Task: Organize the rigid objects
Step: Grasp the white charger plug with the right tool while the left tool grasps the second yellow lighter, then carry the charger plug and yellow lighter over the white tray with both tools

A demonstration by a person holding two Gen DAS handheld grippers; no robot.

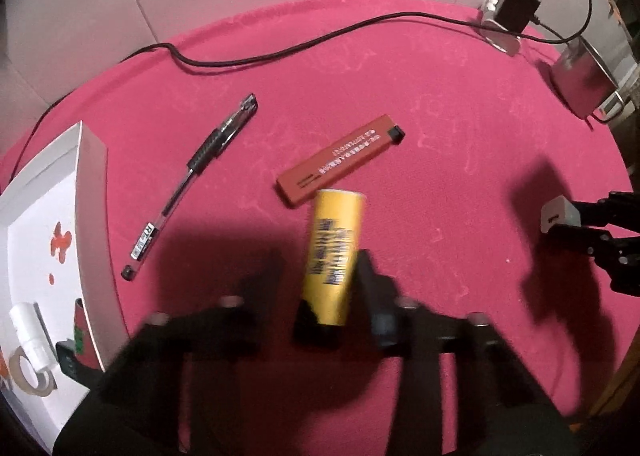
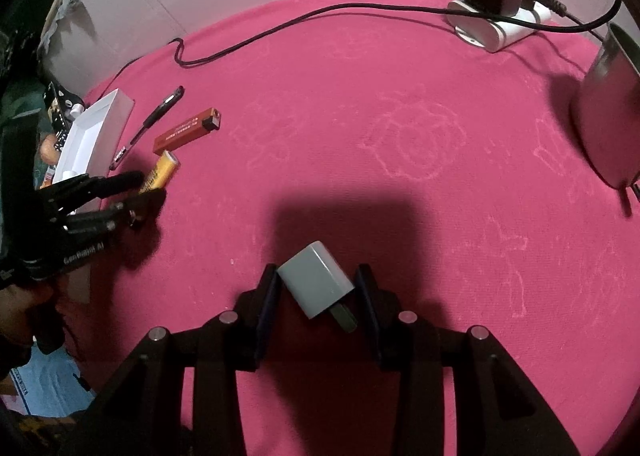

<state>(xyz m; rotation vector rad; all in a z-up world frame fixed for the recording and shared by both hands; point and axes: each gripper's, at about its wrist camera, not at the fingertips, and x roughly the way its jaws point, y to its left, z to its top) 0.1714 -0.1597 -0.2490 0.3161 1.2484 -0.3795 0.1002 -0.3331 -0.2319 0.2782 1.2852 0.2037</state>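
My left tongs pinch the yellow tube low over the pink bench, its far end nearly touching the red flat case. A black pen lies between that case and the white tray. My right tongs grip the grey charger plug, well apart. A black cable trails behind.

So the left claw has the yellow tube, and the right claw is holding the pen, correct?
Not quite. The right gripper holds a grey plug, not the pen, which lies on the pink cloth; the right wrist view shows it. The left gripper does have the yellow tube.
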